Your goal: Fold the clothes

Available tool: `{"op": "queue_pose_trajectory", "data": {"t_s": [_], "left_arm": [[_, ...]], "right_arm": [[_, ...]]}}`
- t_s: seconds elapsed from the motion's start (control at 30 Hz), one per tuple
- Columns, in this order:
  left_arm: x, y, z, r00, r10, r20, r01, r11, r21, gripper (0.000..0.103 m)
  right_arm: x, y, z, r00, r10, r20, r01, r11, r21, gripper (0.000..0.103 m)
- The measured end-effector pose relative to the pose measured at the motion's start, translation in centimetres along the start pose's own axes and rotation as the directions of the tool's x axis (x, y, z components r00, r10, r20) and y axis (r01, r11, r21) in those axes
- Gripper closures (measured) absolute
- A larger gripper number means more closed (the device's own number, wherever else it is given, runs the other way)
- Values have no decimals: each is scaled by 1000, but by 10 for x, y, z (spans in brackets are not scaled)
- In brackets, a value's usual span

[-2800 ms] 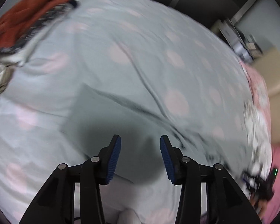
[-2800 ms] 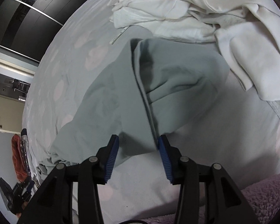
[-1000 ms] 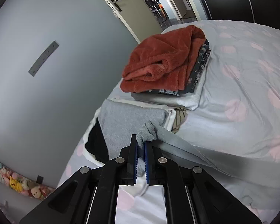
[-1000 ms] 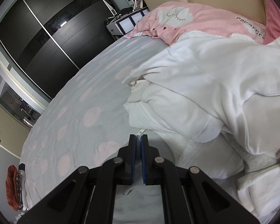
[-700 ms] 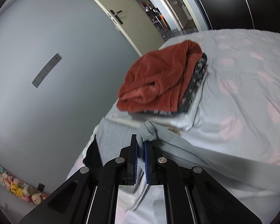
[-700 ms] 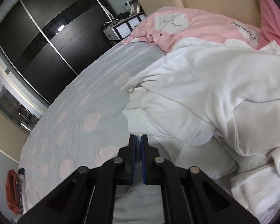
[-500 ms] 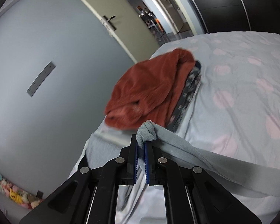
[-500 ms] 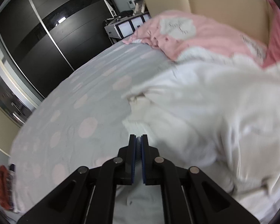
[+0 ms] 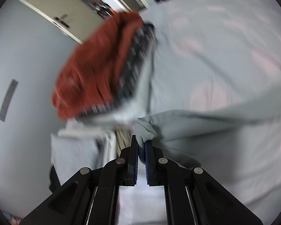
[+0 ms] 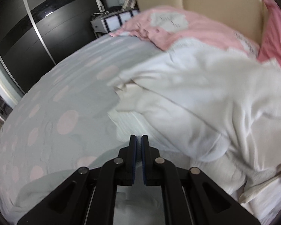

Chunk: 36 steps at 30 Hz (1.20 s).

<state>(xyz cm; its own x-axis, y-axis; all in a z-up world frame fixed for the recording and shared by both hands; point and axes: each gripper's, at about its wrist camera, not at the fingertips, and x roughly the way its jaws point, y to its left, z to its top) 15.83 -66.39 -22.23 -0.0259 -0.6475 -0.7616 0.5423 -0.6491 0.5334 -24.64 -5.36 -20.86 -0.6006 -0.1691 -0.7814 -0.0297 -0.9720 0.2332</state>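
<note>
Left claw (image 9: 141, 146) pinches grey garment (image 9: 196, 123) — only there, red stack (image 9: 91, 69).

Dark glossy wardrobe (image 10: 28, 28), beige headboard (image 10: 206, 3), grey wall (image 9: 24, 65).

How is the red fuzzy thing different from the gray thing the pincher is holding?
The rust-red garment lies folded on top of a stack, while the gray garment hangs stretched out, pinched at one end by the left gripper. The rust-red garment looks fluffy and thick; the gray garment looks smooth and thin. Nothing grips the rust-red garment. Both are clothes over the spotted bedspread.
</note>
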Motion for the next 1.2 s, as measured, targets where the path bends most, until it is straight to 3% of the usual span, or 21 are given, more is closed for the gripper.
{"op": "queue_pose_trajectory", "data": {"t_s": [0.2,0.37,0.6,0.7,0.77,0.9,0.97,1.03,1.07,1.1,1.17,1.2], "left_arm": [[8,-16,-52,989,-100,-105,107,992,62,96],[-2,-23,-79,961,-213,-178,230,970,80,95],[-17,-8,-86,866,-413,-280,431,902,1,90],[-34,6,-82,863,-442,-244,446,894,-42,80],[-46,16,-78,866,-454,-211,447,891,-82,79],[-65,43,-56,910,-402,-101,380,906,-185,82],[-75,51,-54,903,-425,-64,406,892,-197,81],[-75,48,-47,901,-426,-79,406,895,-186,80],[-71,42,-42,898,-427,-104,405,897,-178,75],[-63,39,-44,899,-416,-132,392,903,-178,63],[-46,31,-48,899,-394,-189,363,915,-178,48],[-37,27,-49,898,-382,-218,349,920,-177,48]], "right_arm": [[3,4,1,1000,-10,28,10,1000,-10,98],[9,8,1,1000,-19,25,19,1000,-24,98],[11,0,2,1000,11,-10,-11,1000,17,98],[11,-4,2,999,23,-25,-22,999,37,98],[12,-4,2,999,26,-30,-25,999,43,98],[12,-3,2,999,22,-34,-21,999,40,98],[12,-3,2,999,25,-36,-23,999,42,98],[11,-4,2,999,28,-40,-27,999,47,98],[11,-5,2,999,31,-42,-28,998,50,98],[11,-6,2,998,33,-45,-30,998,52,98],[10,-7,2,998,38,-52,-35,998,59,98],[10,-8,2,998,40,-55,-37,997,62,98]]}}
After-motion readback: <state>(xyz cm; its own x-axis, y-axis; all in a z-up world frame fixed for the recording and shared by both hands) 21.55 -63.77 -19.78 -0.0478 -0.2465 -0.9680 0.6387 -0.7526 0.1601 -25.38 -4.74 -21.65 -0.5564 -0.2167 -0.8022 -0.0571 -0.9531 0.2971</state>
